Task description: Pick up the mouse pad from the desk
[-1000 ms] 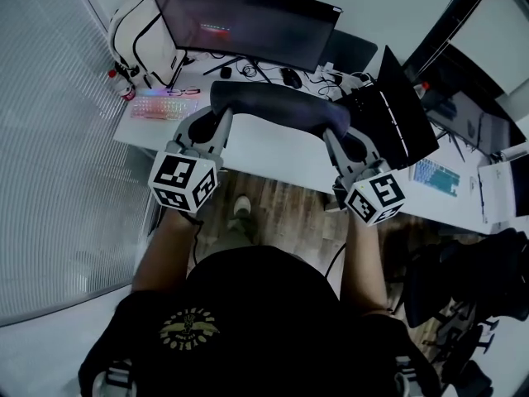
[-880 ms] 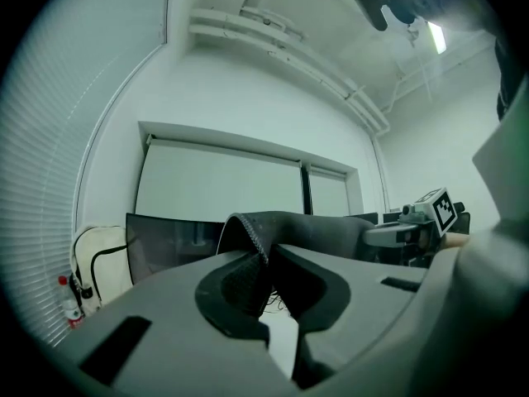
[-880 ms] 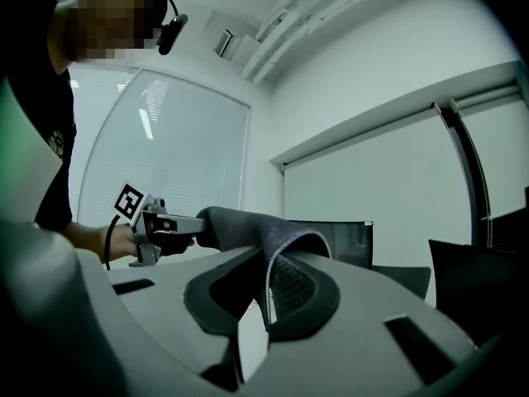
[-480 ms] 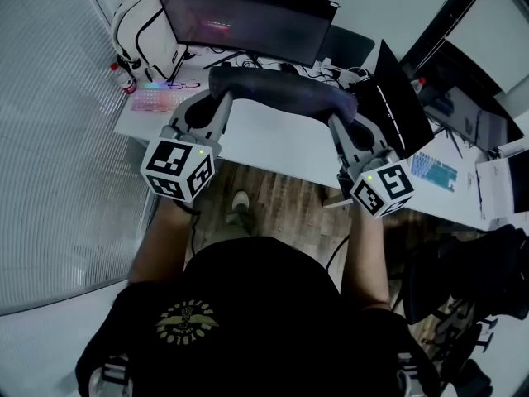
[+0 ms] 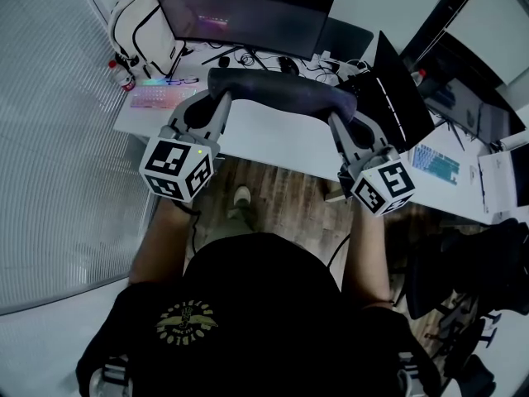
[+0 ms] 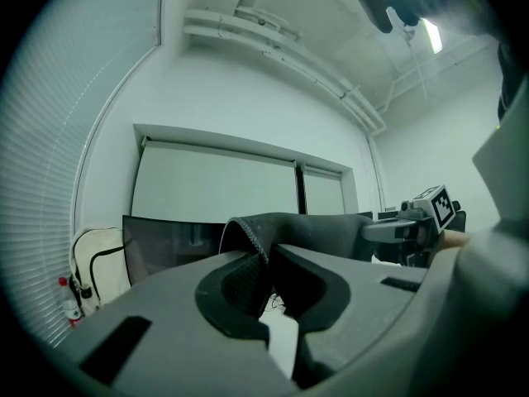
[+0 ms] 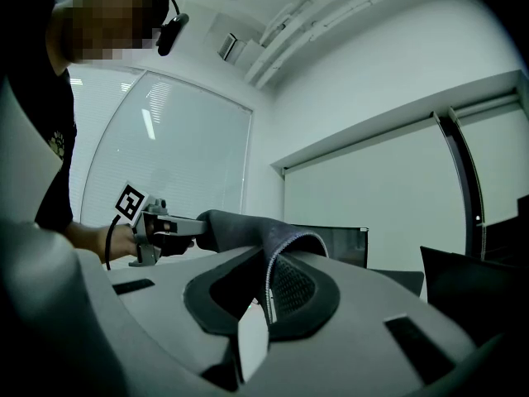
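The dark grey mouse pad [image 5: 281, 93] hangs in the air above the white desk [image 5: 277, 139], stretched between my two grippers and sagging over at its ends. My left gripper [image 5: 221, 98] is shut on its left edge, my right gripper [image 5: 337, 114] on its right edge. In the left gripper view the pad's stitched edge [image 6: 252, 251] is pinched between the jaws, with the right gripper [image 6: 413, 226] beyond it. The right gripper view shows the pad's other edge [image 7: 277, 263] clamped, and the left gripper [image 7: 169, 226] at the far end.
A curved monitor [image 5: 244, 15] stands at the desk's back, with a pink keyboard [image 5: 161, 98] at its left, a white backpack [image 5: 145, 31], cables and a black mouse [image 5: 288, 66]. An open laptop [image 5: 397, 98] sits at the right. Wooden floor [image 5: 281, 197] lies below the desk's front edge.
Both grippers have lifted the mouse pad a little higher off the desk and slightly away from me. Both grips are unchanged.
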Demonstrator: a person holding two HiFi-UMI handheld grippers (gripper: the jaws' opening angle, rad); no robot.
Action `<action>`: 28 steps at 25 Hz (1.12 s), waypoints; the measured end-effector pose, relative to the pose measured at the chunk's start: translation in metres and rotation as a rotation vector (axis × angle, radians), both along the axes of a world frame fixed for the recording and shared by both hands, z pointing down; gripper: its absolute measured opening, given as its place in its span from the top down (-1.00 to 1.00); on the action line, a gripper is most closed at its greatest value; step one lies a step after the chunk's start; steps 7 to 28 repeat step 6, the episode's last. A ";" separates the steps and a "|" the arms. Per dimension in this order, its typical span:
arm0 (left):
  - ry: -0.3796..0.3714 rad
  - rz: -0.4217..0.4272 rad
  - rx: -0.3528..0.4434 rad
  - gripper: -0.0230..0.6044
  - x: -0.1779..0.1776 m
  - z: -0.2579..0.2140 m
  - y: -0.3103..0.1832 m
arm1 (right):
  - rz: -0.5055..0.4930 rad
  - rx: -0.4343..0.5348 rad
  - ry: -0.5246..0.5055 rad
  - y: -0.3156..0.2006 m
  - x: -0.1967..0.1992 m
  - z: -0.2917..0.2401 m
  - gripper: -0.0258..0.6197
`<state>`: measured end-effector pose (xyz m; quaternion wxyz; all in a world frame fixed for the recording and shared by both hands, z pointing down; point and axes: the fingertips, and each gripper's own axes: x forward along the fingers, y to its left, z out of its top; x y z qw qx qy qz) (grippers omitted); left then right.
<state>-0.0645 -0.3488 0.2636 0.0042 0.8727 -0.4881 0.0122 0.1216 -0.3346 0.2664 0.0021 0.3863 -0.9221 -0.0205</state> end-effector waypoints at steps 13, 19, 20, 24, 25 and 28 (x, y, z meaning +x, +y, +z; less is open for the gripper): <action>-0.005 -0.003 -0.006 0.86 0.000 0.004 0.000 | -0.004 -0.009 0.001 -0.002 0.000 0.004 0.88; -0.005 -0.003 -0.006 0.86 0.000 0.004 0.000 | -0.004 -0.009 0.001 -0.002 0.000 0.004 0.88; -0.005 -0.003 -0.006 0.86 0.000 0.004 0.000 | -0.004 -0.009 0.001 -0.002 0.000 0.004 0.88; -0.005 -0.003 -0.006 0.86 0.000 0.004 0.000 | -0.004 -0.009 0.001 -0.002 0.000 0.004 0.88; -0.005 -0.003 -0.006 0.86 0.000 0.004 0.000 | -0.004 -0.009 0.001 -0.002 0.000 0.004 0.88; -0.005 -0.003 -0.006 0.86 0.000 0.004 0.000 | -0.004 -0.009 0.001 -0.002 0.000 0.004 0.88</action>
